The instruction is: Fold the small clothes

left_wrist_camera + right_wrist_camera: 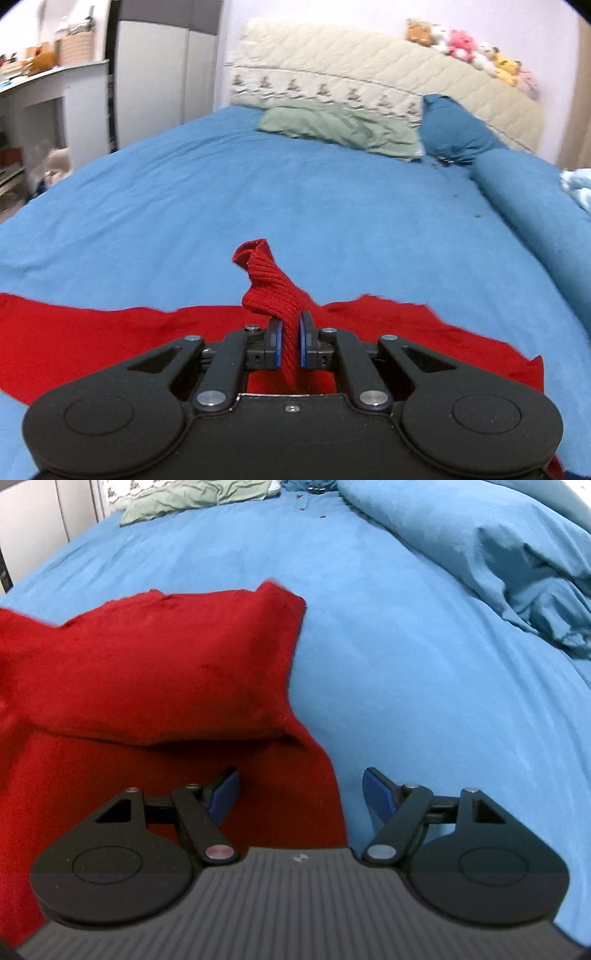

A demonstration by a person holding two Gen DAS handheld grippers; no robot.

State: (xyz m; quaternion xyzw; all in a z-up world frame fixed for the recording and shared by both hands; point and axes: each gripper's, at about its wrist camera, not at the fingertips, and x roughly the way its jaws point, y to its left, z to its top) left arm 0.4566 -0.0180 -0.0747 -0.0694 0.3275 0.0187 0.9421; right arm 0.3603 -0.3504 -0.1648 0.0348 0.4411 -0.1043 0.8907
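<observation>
On the blue bed (pixel 184 192) a red sweater (pixel 155 664) lies spread, one part folded over. Left gripper (pixel 290 341) is clenched on its ribbed cuff (pixel 273 291), lifted clear; right gripper (pixel 301 794) hangs released over the sweater's right edge. Risk: the thin cuff could slip out, or pulling could drag the body askew.

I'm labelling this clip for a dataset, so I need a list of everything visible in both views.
red knit garment: one, red, spread on the bed, ribbed end pinched and lifted
bed sheet: one, blue, covers the bed
green pillow: one, pale green, by the headboard
blue pillow: one, dark blue, right of the green one
duvet: one, blue, bunched at bed's right
headboard cover: one, cream, quilted
plush toys: several, mixed colours, atop headboard
left gripper: black, blue pads, shut on cloth
right gripper: black, blue pads, open
</observation>
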